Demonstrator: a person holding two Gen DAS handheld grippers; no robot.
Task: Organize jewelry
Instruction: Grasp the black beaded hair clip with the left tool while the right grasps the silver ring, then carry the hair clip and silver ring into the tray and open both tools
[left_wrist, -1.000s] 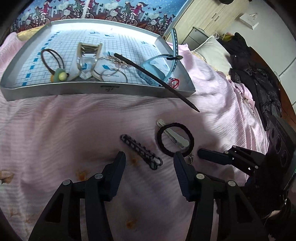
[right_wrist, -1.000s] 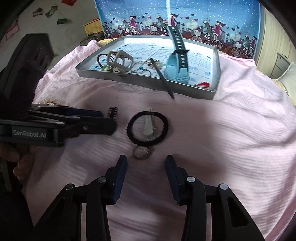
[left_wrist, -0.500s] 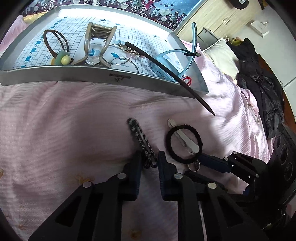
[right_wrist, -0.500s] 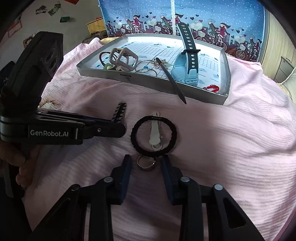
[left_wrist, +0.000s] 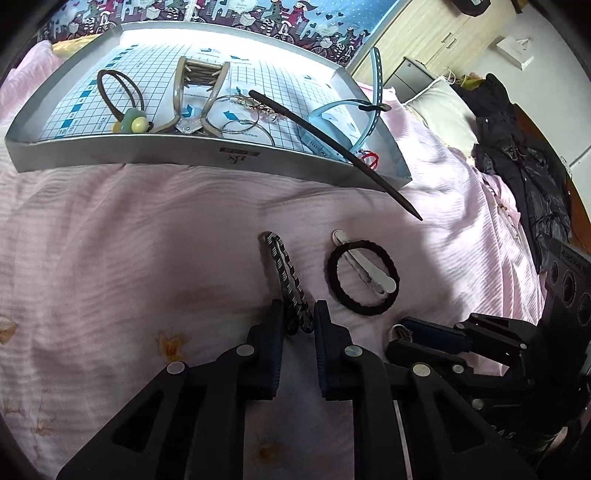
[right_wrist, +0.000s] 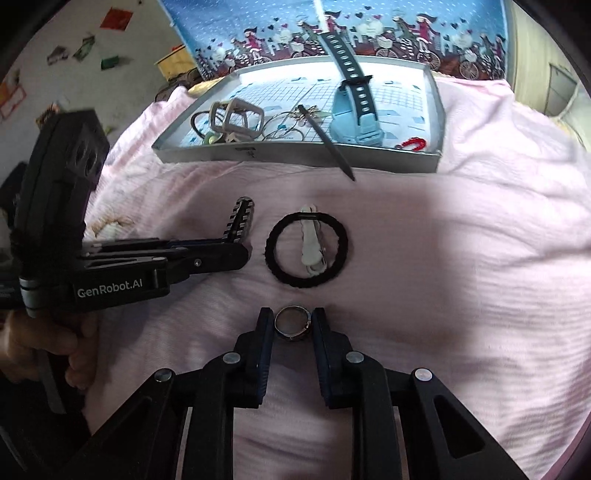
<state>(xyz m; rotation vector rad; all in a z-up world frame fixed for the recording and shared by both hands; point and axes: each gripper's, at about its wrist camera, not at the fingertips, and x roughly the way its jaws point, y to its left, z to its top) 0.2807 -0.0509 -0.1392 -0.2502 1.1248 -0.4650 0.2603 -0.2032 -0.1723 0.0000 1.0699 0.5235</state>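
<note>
Both my grippers have just closed. My left gripper (left_wrist: 298, 319) now clamps the near end of the striped clip (left_wrist: 286, 275), left of the black hair tie (left_wrist: 364, 277). My right gripper (right_wrist: 293, 325) pinches the ring (right_wrist: 291, 322), just below that tie. Both picks look secured; carrying them to the tray (left_wrist: 110, 157) beyond the tie comes next.

Pink bedspread (left_wrist: 110, 229), blue cartoon backdrop (right_wrist: 369, 29), wooden cabinets (left_wrist: 424, 48), white pillow (left_wrist: 443, 110).
</note>
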